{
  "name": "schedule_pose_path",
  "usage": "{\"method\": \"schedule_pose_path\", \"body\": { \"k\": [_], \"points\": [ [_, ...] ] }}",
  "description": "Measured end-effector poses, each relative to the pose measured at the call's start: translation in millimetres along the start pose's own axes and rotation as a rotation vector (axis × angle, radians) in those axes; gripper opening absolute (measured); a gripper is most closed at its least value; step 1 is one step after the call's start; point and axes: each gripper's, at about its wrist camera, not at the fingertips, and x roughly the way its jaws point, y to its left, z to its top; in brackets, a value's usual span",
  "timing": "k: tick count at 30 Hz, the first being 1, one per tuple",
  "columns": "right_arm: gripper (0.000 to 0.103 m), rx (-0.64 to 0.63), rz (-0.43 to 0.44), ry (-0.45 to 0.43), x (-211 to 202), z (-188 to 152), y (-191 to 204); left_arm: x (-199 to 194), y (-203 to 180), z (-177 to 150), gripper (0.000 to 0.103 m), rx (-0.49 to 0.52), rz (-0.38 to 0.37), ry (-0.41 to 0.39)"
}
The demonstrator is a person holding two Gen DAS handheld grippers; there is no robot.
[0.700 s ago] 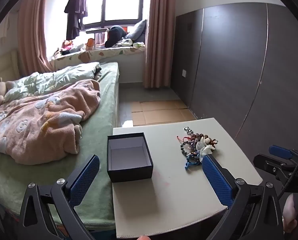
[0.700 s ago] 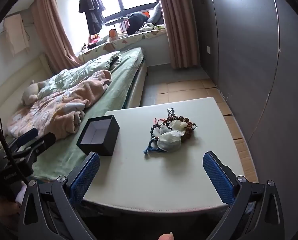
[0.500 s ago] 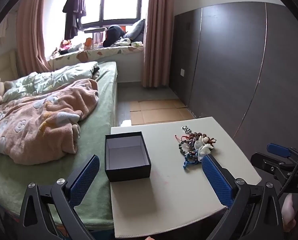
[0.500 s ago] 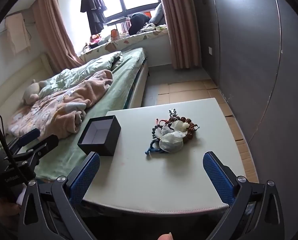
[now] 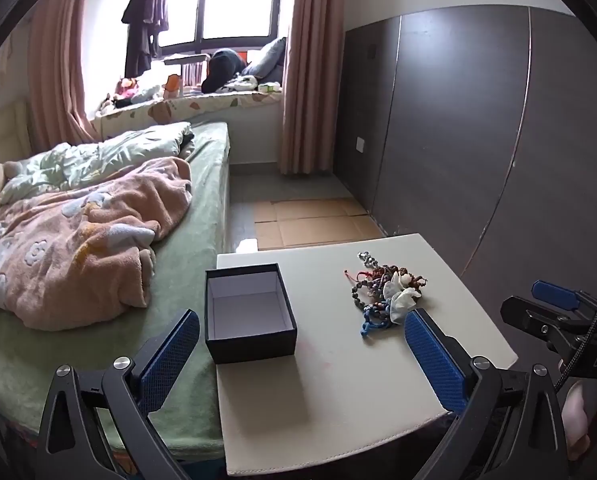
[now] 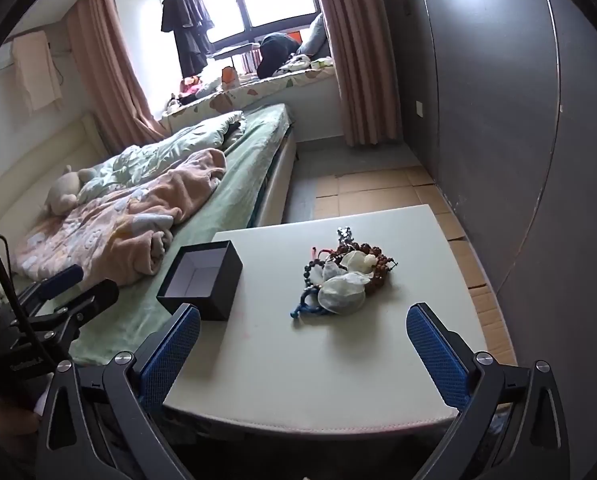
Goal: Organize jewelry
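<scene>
We judge the task not yet begun. The box point(image 5: 250, 314) sits empty and lidless at the counter's point(image 5: 338, 400) left edge, beside the bed point(image 5: 202, 208). The jewelry point(image 6: 340, 276) lies in one tangled heap on the counter, well apart from the box. Left tongs point(image 5: 300, 354) and right tongs point(image 6: 303, 356) both stand fully apart, holding nothing, short of both items. All pieces remain to be transferred.

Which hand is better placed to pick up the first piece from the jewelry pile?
Right: the jewelry pile lies centred ahead of the open right gripper; the left gripper faces the box.
</scene>
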Motion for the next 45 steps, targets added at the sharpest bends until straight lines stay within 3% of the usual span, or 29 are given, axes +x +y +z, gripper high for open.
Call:
{"method": "schedule_pose_path", "body": {
  "k": [45],
  "points": [
    [0.103,-0.03,0.003,-0.01,-2.2,-0.6,0.8,-3.0,-9.3,-1.4,0.103,0.009,-0.01,0.006]
  ]
}}
